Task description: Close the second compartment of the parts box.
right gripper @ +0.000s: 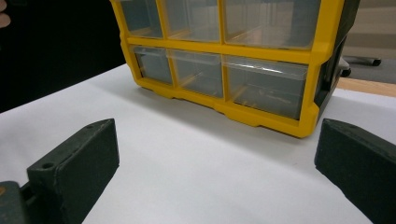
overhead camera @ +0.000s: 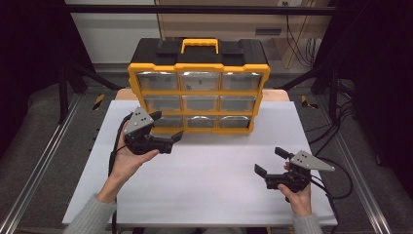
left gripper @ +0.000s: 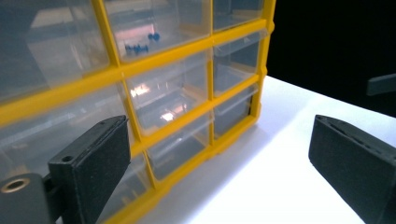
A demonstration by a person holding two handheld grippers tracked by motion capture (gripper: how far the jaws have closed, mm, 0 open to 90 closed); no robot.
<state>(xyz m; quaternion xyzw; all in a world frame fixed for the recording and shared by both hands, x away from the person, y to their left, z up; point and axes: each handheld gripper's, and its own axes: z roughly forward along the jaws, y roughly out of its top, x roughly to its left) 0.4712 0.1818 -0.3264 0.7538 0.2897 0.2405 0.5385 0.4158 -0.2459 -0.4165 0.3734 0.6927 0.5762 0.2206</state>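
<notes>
Note your left gripper [overhead camera: 168, 127] hides the yellow organizer's [overhead camera: 198, 92] lower-left clear drawer [overhead camera: 170, 122] near the table's [overhead camera: 204, 170] far edge; both grippers' jaws stand apart, the right gripper [overhead camera: 269, 161] included.

We see bright, even light from above on the white table [overhead camera: 209, 170], while the surroundings fall into darkness. Glare streaks the clear drawers [left gripper: 163, 98] of the yellow organizer [overhead camera: 198, 92]. Near jaws blur softly; the organizer casts a faint shadow forward.
</notes>
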